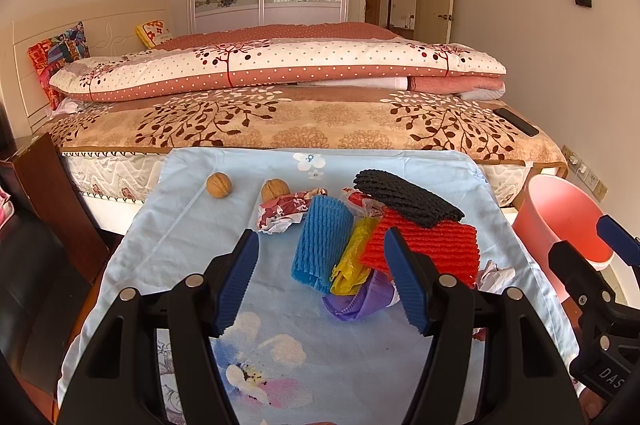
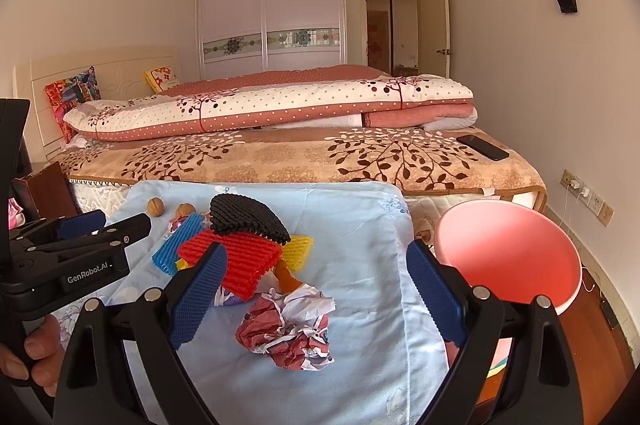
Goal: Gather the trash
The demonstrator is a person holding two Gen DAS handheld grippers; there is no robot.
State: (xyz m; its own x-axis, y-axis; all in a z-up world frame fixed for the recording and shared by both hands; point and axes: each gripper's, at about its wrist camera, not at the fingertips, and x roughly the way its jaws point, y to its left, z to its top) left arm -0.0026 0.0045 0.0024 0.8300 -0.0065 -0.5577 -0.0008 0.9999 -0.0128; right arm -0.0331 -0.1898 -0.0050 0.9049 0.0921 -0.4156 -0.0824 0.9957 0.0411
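Looking along my left tongs [image 1: 322, 279], I see them spread wide and gripping nothing, above the light blue cloth [image 1: 192, 245] on the bench. Ahead lies the trash pile: blue foam net [image 1: 320, 241], red foam net [image 1: 428, 245], black foam net [image 1: 404, 197], yellow bag [image 1: 352, 265] and purple scrap [image 1: 360, 305]. Two walnuts [image 1: 219, 185] sit beyond.

My right tongs [image 2: 316, 293] are also spread wide and empty, framing a crumpled red-and-white paper [image 2: 288, 329] that the left view cuts to a sliver. The right view alone shows the pink bin [image 2: 508, 257] whole, just beside the bench; the left view crops it. An orange thing under the red net is hard to make out.
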